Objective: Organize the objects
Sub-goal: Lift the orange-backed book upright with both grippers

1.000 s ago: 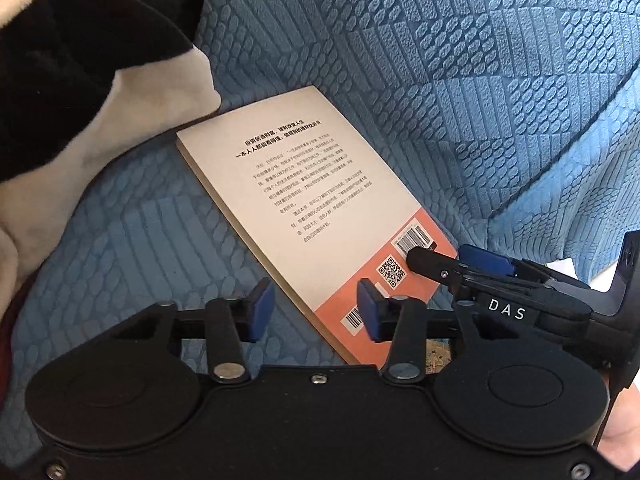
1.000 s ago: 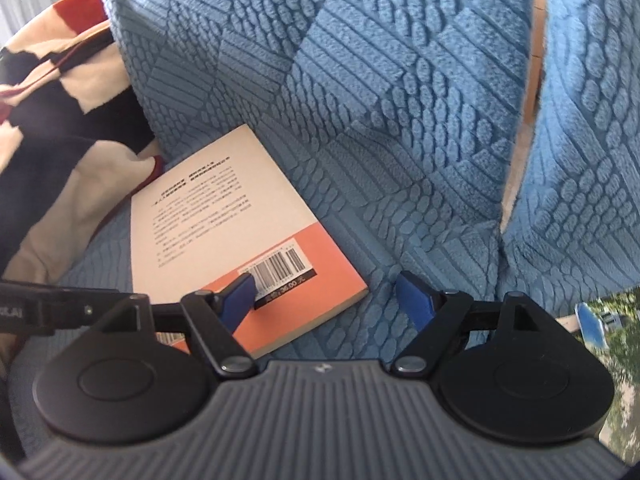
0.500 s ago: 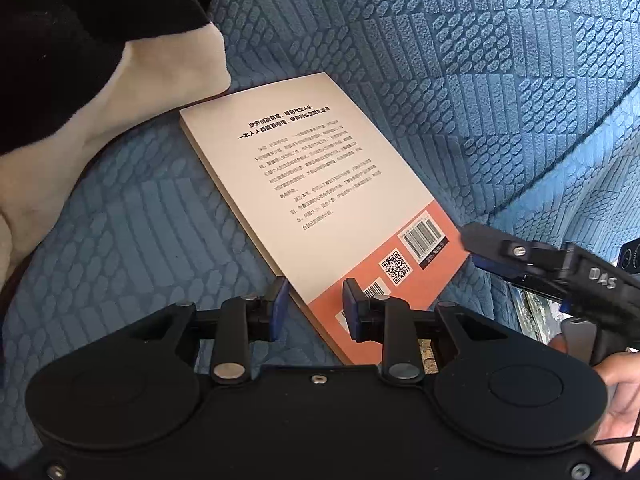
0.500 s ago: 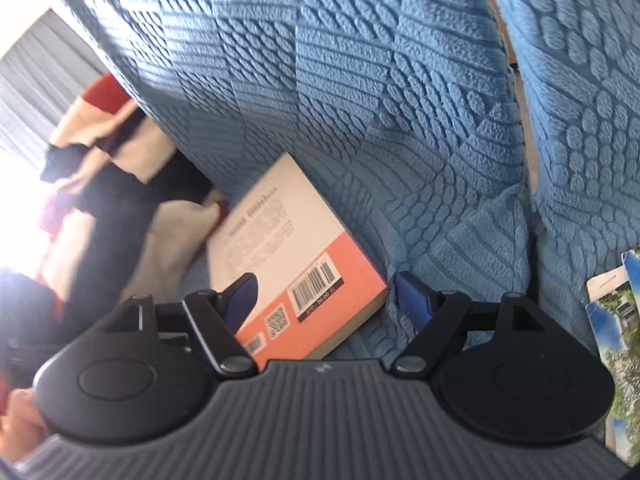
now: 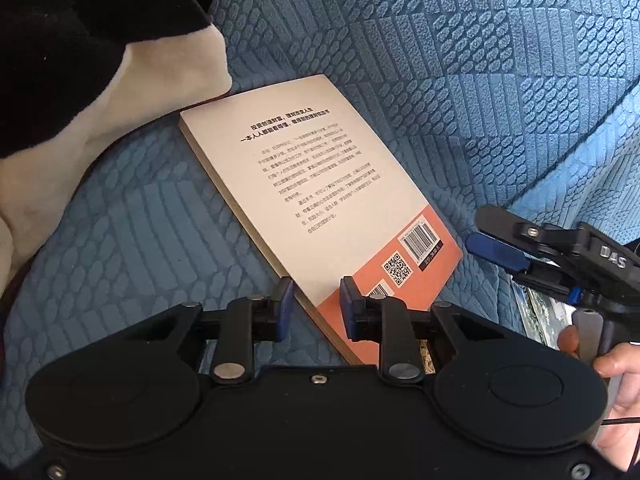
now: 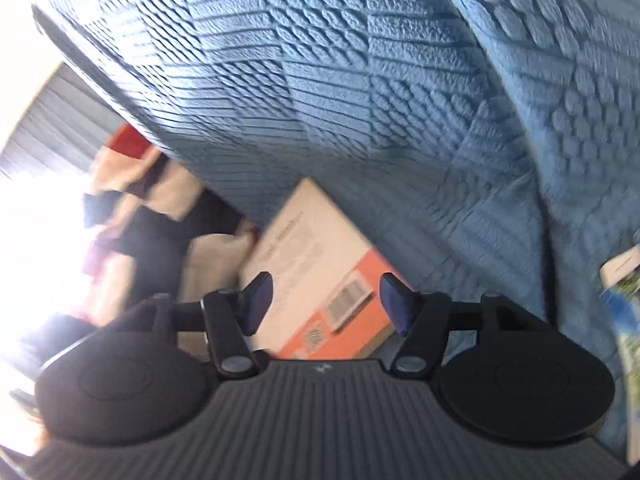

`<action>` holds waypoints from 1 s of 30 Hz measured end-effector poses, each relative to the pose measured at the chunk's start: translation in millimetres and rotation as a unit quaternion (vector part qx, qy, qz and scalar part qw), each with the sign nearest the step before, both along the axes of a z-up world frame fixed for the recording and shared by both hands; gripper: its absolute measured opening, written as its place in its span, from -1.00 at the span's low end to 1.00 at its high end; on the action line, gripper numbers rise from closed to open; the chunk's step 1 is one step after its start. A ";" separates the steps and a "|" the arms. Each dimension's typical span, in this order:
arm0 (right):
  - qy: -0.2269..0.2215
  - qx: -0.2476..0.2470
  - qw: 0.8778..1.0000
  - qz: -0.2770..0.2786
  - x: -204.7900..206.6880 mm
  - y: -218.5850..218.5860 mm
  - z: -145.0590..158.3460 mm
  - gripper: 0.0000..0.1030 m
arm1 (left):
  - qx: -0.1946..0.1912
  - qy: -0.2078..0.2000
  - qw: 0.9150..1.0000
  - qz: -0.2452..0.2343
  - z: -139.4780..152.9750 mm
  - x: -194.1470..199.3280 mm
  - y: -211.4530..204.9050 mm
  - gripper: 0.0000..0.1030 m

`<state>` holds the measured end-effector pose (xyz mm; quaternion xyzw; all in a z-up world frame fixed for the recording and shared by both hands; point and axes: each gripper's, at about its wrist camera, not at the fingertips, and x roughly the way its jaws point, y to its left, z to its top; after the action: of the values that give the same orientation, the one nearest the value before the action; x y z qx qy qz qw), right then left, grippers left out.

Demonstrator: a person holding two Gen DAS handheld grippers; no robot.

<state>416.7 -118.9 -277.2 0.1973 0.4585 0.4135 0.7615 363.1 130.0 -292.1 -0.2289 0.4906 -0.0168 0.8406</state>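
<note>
A paperback book (image 5: 320,200) lies back cover up on the blue quilted sofa seat, cream above and orange with barcodes below. My left gripper (image 5: 316,308) straddles the book's near left edge, its jaws a narrow gap apart and not clamped on it. My right gripper (image 6: 324,304) is open, turned sideways over the book's orange corner (image 6: 360,308); this view is blurred. The right gripper also shows in the left wrist view (image 5: 496,252), just right of the book.
A black and cream plush blanket (image 5: 80,60) lies left of the book, touching its far corner. A printed picture booklet (image 6: 624,320) lies on the seat at the right. The sofa backrest (image 5: 440,40) rises behind the book.
My left gripper's jaws have narrowed around the book's edge. My right gripper has drawn back to the right off the book and rolled sideways.
</note>
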 end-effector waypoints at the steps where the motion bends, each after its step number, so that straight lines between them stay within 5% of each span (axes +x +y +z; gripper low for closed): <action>1: -0.002 -0.003 1.000 0.002 2.8 4.1 -0.3 0.22 | -0.002 0.000 1.000 0.001 -0.5 -0.2 0.7 -0.56; 10: 0.002 -0.041 0.999 0.033 40.5 26.3 -19.1 0.22 | -0.005 -0.003 1.000 0.001 -2.2 -1.4 3.0 -0.58; 21: -0.035 -0.070 0.991 0.109 35.4 55.1 -13.3 0.23 | -0.001 -0.006 1.000 -0.003 -0.4 -1.8 2.2 -0.58; 30: 0.030 0.055 0.991 0.114 41.9 18.5 -4.9 0.24 | -0.020 -0.004 1.000 0.009 -5.0 -2.3 12.9 -0.57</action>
<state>458.6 -100.5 -282.1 0.1978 0.4769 0.5163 0.6833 360.8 142.9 -297.1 -0.2498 0.4850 -0.0196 0.8378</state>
